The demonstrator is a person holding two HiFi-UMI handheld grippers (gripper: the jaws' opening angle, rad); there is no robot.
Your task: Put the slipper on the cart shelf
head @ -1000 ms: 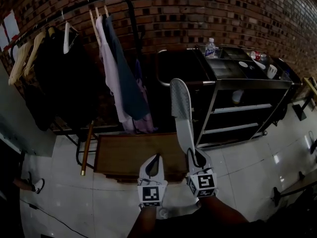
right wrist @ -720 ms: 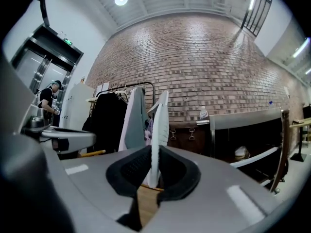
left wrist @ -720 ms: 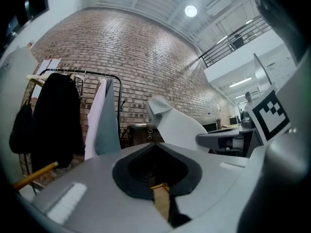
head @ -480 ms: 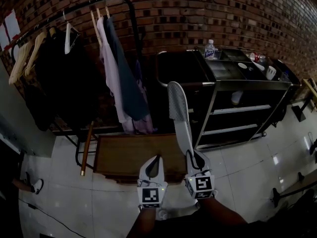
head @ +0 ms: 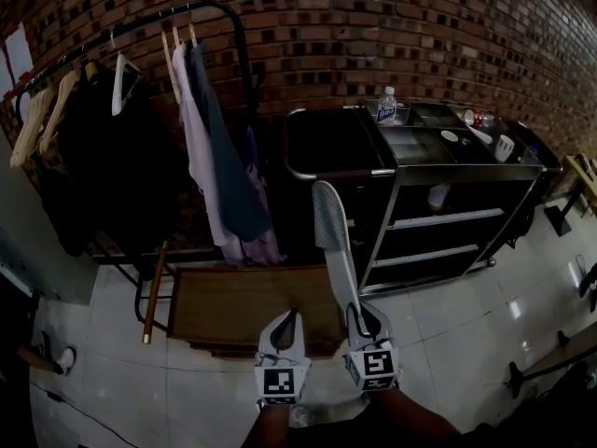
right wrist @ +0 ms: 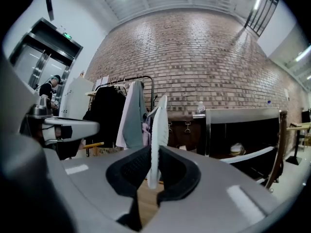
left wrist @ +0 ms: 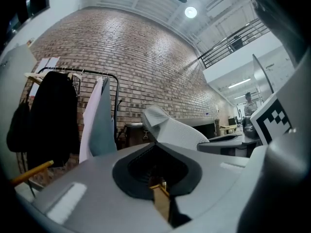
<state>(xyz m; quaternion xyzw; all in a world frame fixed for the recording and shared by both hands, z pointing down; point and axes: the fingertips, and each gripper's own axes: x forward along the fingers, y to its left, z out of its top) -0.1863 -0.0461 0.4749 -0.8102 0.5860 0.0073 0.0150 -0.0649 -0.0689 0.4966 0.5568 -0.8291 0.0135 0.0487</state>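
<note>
A pale grey slipper (head: 332,236) stands on edge, its sole pointing up and away from me toward the black cart (head: 448,170). My right gripper (head: 362,315) is shut on the slipper's near end. In the right gripper view the slipper (right wrist: 156,130) sits as a thin upright blade between the dark pads, with the cart's shelves (right wrist: 250,155) to the right. My left gripper (head: 284,325) hovers just left of it, its jaws together with nothing in them. The left gripper view shows the slipper (left wrist: 170,130) beyond my left gripper (left wrist: 156,176).
A water bottle (head: 386,105) and small items stand on the cart's top. A clothes rack (head: 140,129) with hanging garments fills the left. A low wooden platform (head: 233,306) lies under my grippers. A white object (head: 438,195) sits on the cart's upper shelf.
The head view has shifted a little, so the cart and rack sit further left. Both grippers and the clamped slipper sit slightly lower in the view.
</note>
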